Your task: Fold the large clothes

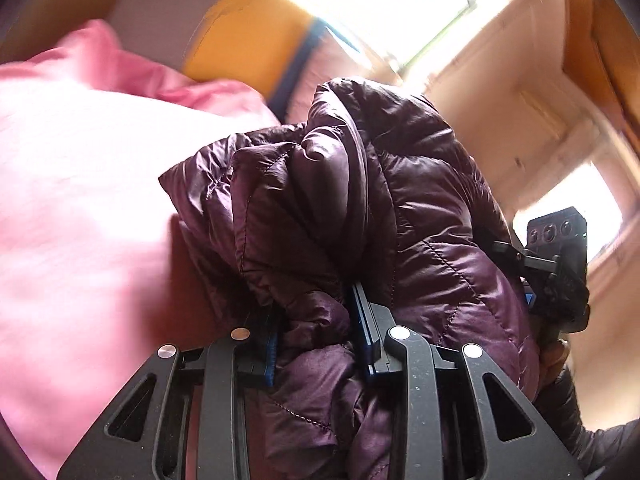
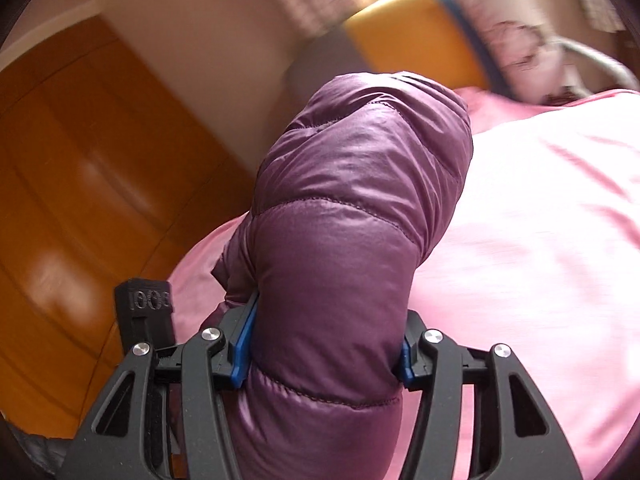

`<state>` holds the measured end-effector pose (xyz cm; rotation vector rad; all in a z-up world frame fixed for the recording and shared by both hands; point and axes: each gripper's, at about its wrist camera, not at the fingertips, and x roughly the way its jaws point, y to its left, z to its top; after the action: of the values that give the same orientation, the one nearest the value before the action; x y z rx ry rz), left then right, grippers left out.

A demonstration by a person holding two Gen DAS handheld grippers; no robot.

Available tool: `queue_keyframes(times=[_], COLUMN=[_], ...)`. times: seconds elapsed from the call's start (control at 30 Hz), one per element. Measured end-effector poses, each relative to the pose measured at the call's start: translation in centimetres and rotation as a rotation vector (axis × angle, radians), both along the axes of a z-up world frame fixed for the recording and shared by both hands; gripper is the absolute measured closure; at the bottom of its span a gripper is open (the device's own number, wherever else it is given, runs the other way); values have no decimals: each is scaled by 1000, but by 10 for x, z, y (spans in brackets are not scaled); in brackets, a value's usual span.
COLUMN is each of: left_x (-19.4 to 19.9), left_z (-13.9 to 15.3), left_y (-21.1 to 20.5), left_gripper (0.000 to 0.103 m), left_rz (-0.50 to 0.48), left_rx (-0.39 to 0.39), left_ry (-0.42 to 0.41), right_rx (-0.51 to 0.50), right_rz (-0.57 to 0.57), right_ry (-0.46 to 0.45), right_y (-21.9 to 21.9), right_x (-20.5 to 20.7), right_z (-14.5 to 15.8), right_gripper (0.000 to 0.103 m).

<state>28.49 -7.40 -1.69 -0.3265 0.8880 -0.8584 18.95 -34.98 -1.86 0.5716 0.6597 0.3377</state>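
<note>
A dark purple quilted puffer jacket is bunched up and lifted above a pink bed sheet. In the left wrist view my left gripper is shut on a thick fold of it, blue pads pressing from both sides. In the right wrist view my right gripper is shut on a rounded, padded roll of the same jacket, which fills the gap between its fingers. The right gripper's black body shows at the right edge of the left wrist view, with a person's hand below it. The rest of the jacket is hidden behind the folds.
The pink sheet covers the bed on the right of the right wrist view. A yellow panel with a blue edge stands at the bed's head. An orange wooden wardrobe is on the left there. A bright window lies beyond.
</note>
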Motion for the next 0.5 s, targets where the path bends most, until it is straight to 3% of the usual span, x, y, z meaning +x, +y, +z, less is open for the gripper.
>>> queue_keyframes(times=[0.2,0.3,0.43,0.5], left_x=[8,2,-7,-13], left_z=[-12,-27,-23,-10], left_y=[-105,-126,-130,-127], left_gripper=[73,73,70,54], left_rz=[-117,-109,-58,-10], left_rx=[197,311,367,392], left_ry=[-27,-64,-88,-120], right_rx=[-38,3,-63,-126], right_rz=[-187,-211,-259,-285], right_ry=[132,145,145,138], right_y=[-69,-79,-76,-80], right_x=[-32,-44,-49,-59], right_z=[-59,-83,-70,-56], right_gripper=[50,46,23,20])
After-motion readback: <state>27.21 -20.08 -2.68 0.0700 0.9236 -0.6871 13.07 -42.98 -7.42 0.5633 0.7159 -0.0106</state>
